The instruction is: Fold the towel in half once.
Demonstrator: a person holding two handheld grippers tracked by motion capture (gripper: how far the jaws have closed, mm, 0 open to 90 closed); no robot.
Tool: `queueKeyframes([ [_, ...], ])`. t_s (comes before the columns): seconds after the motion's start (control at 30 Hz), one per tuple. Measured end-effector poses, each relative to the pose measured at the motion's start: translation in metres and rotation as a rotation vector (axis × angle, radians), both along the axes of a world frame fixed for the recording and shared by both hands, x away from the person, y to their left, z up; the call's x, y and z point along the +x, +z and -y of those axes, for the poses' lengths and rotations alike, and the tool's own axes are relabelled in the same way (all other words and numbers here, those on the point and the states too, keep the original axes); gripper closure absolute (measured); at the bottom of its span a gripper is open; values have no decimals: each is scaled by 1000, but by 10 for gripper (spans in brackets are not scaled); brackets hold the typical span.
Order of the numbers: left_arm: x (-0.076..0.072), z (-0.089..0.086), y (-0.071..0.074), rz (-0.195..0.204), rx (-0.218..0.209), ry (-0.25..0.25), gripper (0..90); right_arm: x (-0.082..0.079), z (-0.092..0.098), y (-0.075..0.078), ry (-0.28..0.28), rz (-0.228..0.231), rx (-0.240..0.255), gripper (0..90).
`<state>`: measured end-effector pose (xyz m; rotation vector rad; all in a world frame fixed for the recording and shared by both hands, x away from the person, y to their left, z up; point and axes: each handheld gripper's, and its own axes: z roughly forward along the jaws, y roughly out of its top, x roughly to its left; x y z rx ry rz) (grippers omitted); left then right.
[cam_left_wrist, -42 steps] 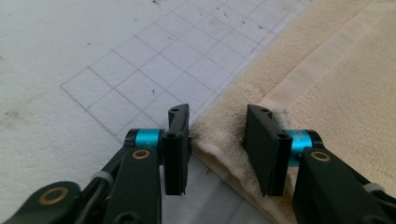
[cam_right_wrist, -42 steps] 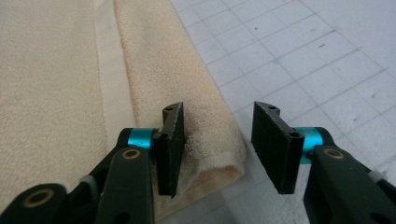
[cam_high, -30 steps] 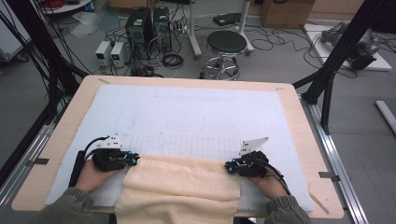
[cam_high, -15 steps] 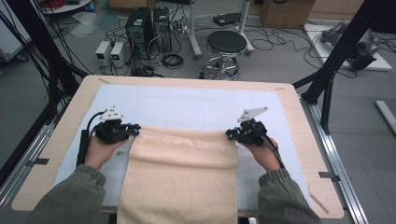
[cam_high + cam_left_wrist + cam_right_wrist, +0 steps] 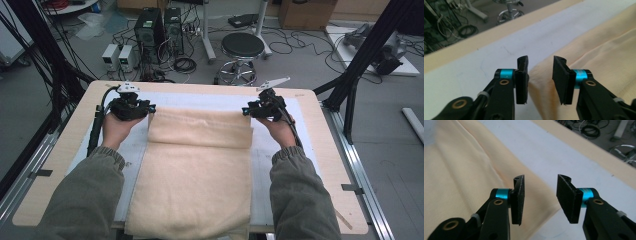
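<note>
My 2 grippers sit at the cloth's (image 5: pixel 200 150) far corners: left gripper (image 5: pixel 148 107) at 10 o'clock, right gripper (image 5: pixel 246 110) at 2. Both jaws have just opened, pads clear of fabric spread across the table (image 5: pixel 320 150).

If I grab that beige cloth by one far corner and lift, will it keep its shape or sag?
Likely sag: the beige cloth drapes limply over the table's near edge. Its soft folds suggest no stiffness. It probably bunches if pushed. Both the left gripper and right gripper have just opened, pads clear of it.
</note>
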<state>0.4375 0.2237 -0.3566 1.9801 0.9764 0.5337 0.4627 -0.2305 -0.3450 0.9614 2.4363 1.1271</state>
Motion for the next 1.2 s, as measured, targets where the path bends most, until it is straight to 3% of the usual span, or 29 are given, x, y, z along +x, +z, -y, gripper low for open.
queueKeyframes([
  [0.17, -12, -7, -21, -13, -33, -2, 596, -18, 1, -24, 14, -18, 2, 511],
  [0.47, -11, 4, -47, -70, 16, -58, 539, -35, 3, -54, -21, -36, 25, 397],
  [0.6, -8, 13, -58, -87, 57, -65, 546, -35, -3, -71, -14, -31, 5, 393],
  [0.67, -6, 17, -64, -108, 76, -71, 560, -34, -5, -78, -12, -59, -17, 396],
  [0.8, -3, 19, -74, -143, 82, -75, 592, -33, -6, -87, -8, -71, -33, 490],
  [0.87, -6, 19, -77, -124, 60, -66, 663, -34, -5, -89, -4, -68, -27, 557],
  [1.0, -9, 21, -76, -123, 68, -71, 816, -36, -9, -87, 35, -63, -37, 725],
  [1.07, -11, 22, -74, -111, 81, -79, 843, -37, -11, -84, 54, -49, -53, 796],
  [1.13, -12, 20, -71, -99, 89, -81, 848, -39, -12, -81, 62, -42, -59, 814],
  [1.2, -14, 16, -68, -87, 71, -78, 848, -41, -12, -78, 71, -43, -51, 819],
])
